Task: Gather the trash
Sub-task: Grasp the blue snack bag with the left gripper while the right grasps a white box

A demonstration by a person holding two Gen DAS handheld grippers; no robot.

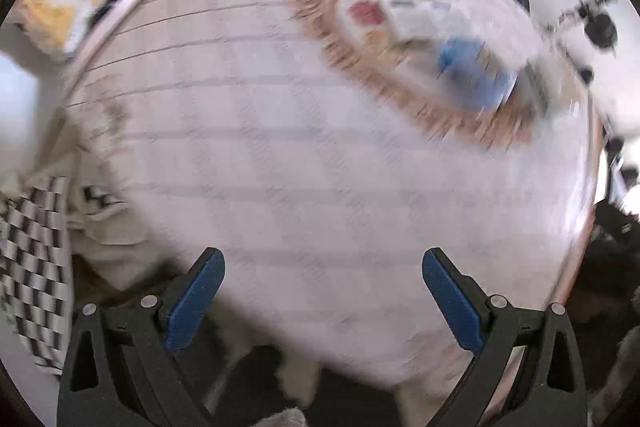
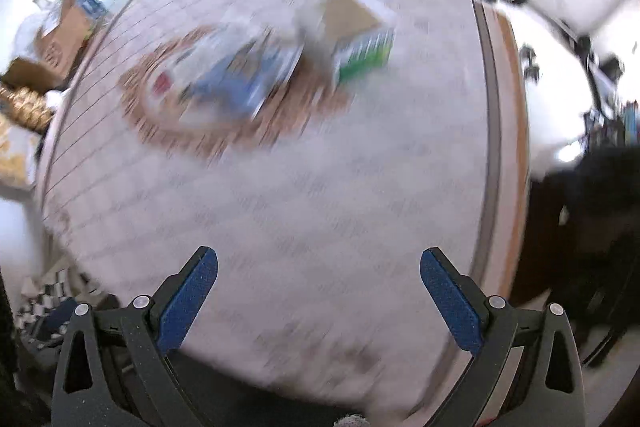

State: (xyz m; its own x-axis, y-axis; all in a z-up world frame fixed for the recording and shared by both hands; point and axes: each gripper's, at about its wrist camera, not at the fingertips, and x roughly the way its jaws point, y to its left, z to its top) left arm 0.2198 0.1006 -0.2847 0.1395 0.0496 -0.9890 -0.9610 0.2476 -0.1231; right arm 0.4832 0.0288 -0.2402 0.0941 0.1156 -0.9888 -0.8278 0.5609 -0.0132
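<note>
On the checked cloth of the counter [image 2: 320, 207], the trash, a green-and-white carton [image 2: 362, 57] beside a blurred blue packet [image 2: 244, 79], lies on a woven mat [image 2: 224, 135] well ahead of both empty, wide-spread claws, left claw [image 1: 323, 301] and right claw [image 2: 319, 301], so slowing before closing on one piece seems wise.

Table [image 2: 280, 227]: it lies in front of my two tools and fills most of both views.
Round mat [image 2: 192, 139]: on the table, on the far half, left of middle.
Flat packets [image 2: 240, 79]: on the mat, piled together.
Box [image 2: 360, 39]: just right of the packets, at the mat's right edge.
</note>
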